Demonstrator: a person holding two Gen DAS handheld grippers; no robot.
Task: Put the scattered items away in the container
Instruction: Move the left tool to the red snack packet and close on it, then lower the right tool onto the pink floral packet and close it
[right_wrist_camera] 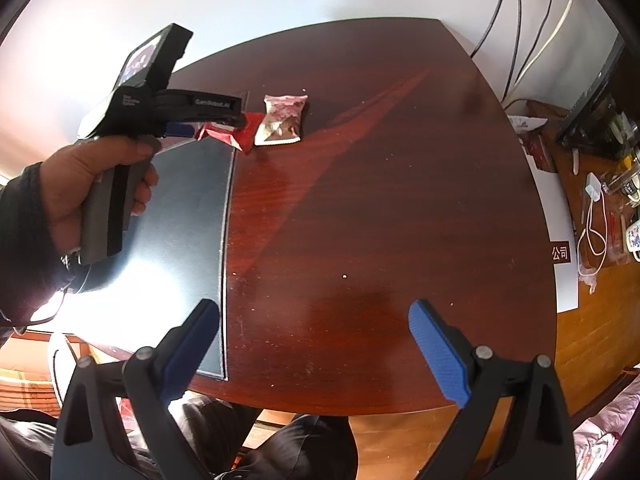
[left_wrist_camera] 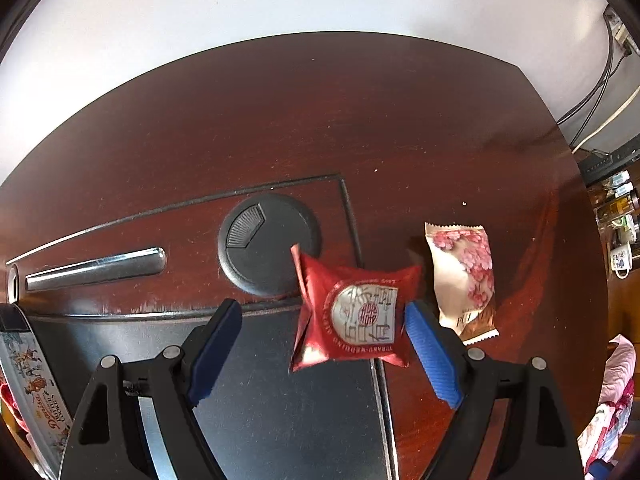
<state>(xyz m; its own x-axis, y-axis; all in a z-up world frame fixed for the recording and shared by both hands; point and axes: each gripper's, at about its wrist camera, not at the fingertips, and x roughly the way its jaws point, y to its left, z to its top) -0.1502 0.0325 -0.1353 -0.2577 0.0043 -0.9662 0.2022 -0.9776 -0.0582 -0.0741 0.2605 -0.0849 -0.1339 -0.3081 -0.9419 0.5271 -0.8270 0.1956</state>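
Note:
A red square snack packet point(left_wrist_camera: 352, 312) lies at the dark mat's far corner, between the fingers of my open left gripper point(left_wrist_camera: 322, 308); its right edge is close against the right blue pad point(left_wrist_camera: 430, 354). A white packet with pink flowers point(left_wrist_camera: 464, 276) lies just right of it on the wood. The printed cookie tin point(left_wrist_camera: 30, 380) shows partly at the left edge. From the right wrist view, a hand point(right_wrist_camera: 92, 184) holds the left gripper point(right_wrist_camera: 218, 122) over the red packet point(right_wrist_camera: 244, 134), beside the flowered packet point(right_wrist_camera: 282, 120). My right gripper point(right_wrist_camera: 313, 307) hangs open and empty over the desk's near edge.
The dark red wooden desk point(left_wrist_camera: 360, 120) has a black mat point(right_wrist_camera: 188, 208), a round black cable grommet point(left_wrist_camera: 268, 244) and a metal handle point(left_wrist_camera: 96, 268). Cables point(right_wrist_camera: 516, 28) run down the wall; cluttered mugs and jars point(left_wrist_camera: 620, 236) stand to the right.

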